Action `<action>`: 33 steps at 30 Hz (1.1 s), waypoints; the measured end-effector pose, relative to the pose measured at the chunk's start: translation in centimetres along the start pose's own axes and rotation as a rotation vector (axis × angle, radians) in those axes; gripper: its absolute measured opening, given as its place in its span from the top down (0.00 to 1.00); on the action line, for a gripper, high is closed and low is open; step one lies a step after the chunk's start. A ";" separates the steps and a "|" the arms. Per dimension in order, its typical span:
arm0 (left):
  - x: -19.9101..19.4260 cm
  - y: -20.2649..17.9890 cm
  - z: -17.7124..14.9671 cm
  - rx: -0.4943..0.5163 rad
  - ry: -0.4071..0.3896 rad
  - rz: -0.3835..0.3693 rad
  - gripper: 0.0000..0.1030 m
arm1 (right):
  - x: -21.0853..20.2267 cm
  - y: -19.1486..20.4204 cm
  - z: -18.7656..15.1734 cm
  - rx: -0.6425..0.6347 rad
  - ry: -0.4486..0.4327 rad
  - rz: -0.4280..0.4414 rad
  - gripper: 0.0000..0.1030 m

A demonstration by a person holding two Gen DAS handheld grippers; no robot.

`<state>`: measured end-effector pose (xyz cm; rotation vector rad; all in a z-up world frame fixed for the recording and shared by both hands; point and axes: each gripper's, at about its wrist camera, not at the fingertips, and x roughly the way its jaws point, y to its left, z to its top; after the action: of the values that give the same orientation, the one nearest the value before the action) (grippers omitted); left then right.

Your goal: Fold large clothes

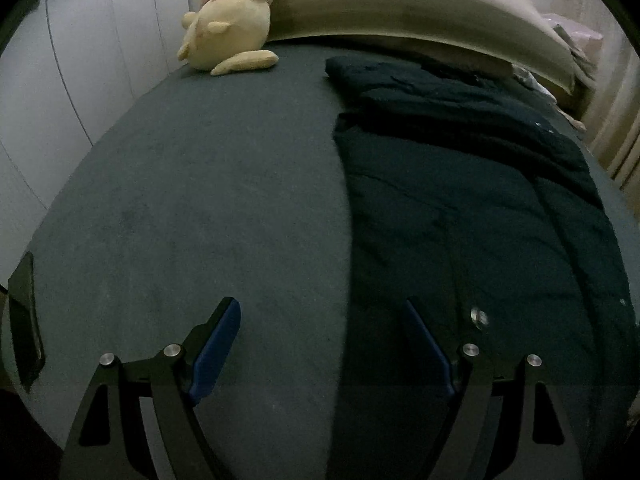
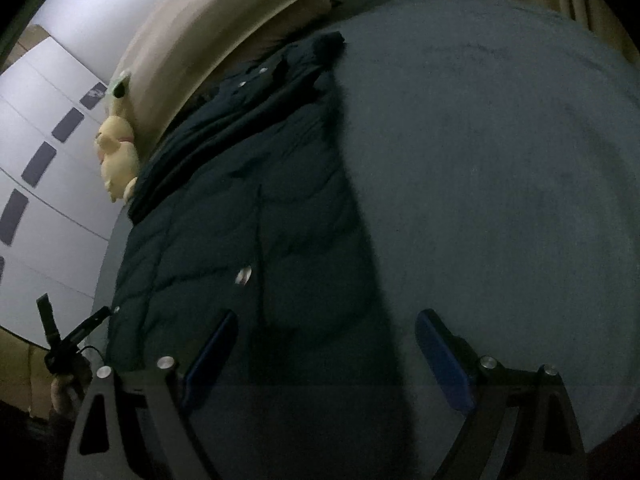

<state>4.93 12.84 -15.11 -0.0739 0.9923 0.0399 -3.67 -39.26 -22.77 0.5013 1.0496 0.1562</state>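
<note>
Left gripper (image 1: pixel 320 344), left wrist view: jaws are held wide apart with nothing between them, above the grey bed (image 1: pixel 180 200). A dark padded jacket (image 1: pixel 460 208) is laid flat along the bed's right half, its collar end toward the beige headboard (image 1: pixel 400 4); a yellow plush toy (image 1: pixel 232 16) is propped beside it.

Right gripper (image 2: pixel 324 344), right wrist view: jaws are likewise spread and empty. The jacket (image 2: pixel 240 208) is seen left of centre, bare bed (image 2: pixel 500 180) to its right.
</note>
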 end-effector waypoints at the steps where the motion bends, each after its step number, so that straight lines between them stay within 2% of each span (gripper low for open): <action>1: -0.3 -0.1 -0.3 -0.001 0.001 -0.002 0.19 | -0.1 0.2 -0.4 0.002 0.000 0.003 0.11; 11: 0.1 -0.6 -2.1 -0.004 0.031 0.006 0.19 | 0.5 1.6 -2.1 -0.046 0.000 -0.040 0.11; 15: -0.3 -0.7 -1.7 -0.012 0.013 -0.001 0.19 | 0.1 2.2 -2.8 -0.119 0.023 -0.115 0.13; 17: -0.9 -0.6 -0.5 -0.048 -0.026 -0.017 0.19 | -0.6 2.7 -1.7 -0.151 -0.018 -0.218 0.12; 18: -1.2 -0.5 0.2 -0.080 -0.051 -0.035 0.19 | -1.3 3.2 -0.6 -0.174 -0.055 -0.276 0.12; 20: -1.5 -0.5 2.1 -0.156 -0.102 -0.097 0.19 | -2.4 4.4 1.9 -0.199 -0.112 -0.301 0.12; 23: -0.8 -1.6 5.0 -0.225 -0.173 -0.191 0.19 | -3.1 8.4 7.0 -0.284 -0.189 -0.303 0.12; 25: 0.4 -2.9 6.6 -0.205 -0.228 -0.216 0.19 | -2.4 12.1 10.2 -0.363 -0.221 -0.281 0.12; 27: 2.6 -4.2 7.9 -0.175 -0.242 -0.210 0.19 | 0.2 17.0 14.3 -0.451 -0.226 -0.224 0.12; 30: 6.3 -4.5 8.4 -0.160 -0.192 -0.216 0.19 | 5.4 22.5 19.0 -0.538 -0.200 -0.189 0.12; 32: 8.4 -3.9 7.9 -0.201 -0.132 -0.269 0.19 | 10.9 26.4 22.5 -0.598 -0.164 -0.192 0.12; 33: 8.5 -3.6 7.5 -0.216 -0.149 -0.296 0.19 | 12.8 27.6 23.4 -0.610 -0.145 -0.195 0.12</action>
<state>16.08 9.89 -17.96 -0.4096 0.8178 -0.1170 25.91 -17.96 -10.72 -0.1399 0.8486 0.2513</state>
